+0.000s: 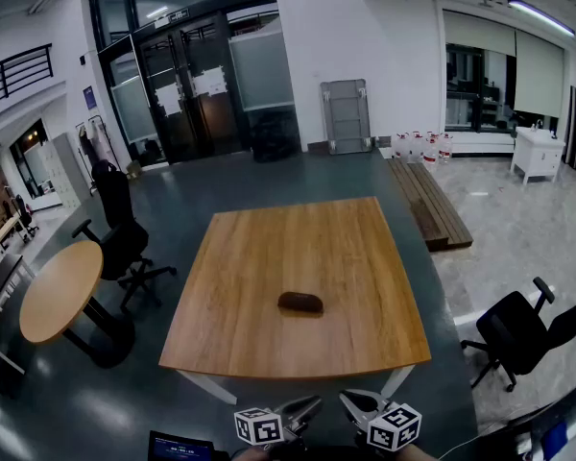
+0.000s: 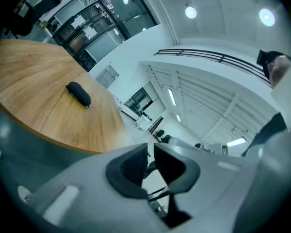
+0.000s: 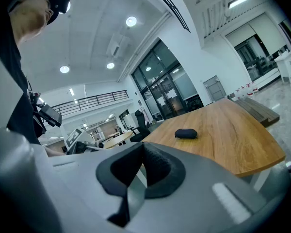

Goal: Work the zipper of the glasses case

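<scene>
A dark oval glasses case (image 1: 300, 303) lies closed on the square wooden table (image 1: 269, 248), a little toward the near edge. It also shows small in the left gripper view as the case (image 2: 78, 93) and in the right gripper view as the case (image 3: 185, 133). Both grippers hover side by side off the table's near edge, well short of the case. My left gripper (image 1: 313, 405) (image 2: 150, 147) has its jaws drawn almost together, only a thin slit between them and nothing in it. The pads of my right gripper (image 1: 348, 401) (image 3: 143, 146) meet, empty.
A round wooden table (image 1: 60, 291) and a black office chair (image 1: 120, 233) stand to the left. Another black chair (image 1: 523, 329) is at the right. Wooden planks (image 1: 430, 200) lie on the floor beyond the table's far right corner. A dark screen (image 1: 180, 447) sits low at the left.
</scene>
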A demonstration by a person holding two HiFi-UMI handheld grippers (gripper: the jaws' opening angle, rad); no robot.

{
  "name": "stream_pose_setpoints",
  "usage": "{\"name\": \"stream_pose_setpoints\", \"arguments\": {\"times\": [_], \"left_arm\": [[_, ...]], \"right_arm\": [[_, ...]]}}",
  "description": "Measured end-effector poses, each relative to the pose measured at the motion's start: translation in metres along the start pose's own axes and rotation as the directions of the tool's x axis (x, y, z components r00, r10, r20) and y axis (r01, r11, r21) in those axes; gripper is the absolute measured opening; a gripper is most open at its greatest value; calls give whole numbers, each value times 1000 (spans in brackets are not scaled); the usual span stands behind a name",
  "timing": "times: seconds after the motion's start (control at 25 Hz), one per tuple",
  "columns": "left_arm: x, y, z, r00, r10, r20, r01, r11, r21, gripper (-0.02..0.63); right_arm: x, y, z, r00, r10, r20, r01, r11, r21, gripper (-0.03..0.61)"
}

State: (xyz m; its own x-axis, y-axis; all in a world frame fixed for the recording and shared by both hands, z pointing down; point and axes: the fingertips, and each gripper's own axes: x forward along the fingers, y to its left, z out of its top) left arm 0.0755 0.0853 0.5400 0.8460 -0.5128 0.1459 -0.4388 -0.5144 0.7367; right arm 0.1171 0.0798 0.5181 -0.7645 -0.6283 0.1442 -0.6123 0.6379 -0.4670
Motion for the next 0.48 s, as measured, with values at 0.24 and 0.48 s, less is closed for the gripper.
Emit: {"name": "stream_pose_setpoints", "arguments": {"times": [0.24, 0.48], "left_arm": [[-6, 1, -1, 1000, 6, 8, -6, 1000, -2, 35], [-11, 5, 2, 1000, 21, 12, -21, 1000, 1, 35]], "right_arm": [[1, 5, -2, 1000, 6, -1, -6, 1000, -5, 5], [6, 9, 0, 1000, 10, 0, -10, 1000, -9, 5]]}}
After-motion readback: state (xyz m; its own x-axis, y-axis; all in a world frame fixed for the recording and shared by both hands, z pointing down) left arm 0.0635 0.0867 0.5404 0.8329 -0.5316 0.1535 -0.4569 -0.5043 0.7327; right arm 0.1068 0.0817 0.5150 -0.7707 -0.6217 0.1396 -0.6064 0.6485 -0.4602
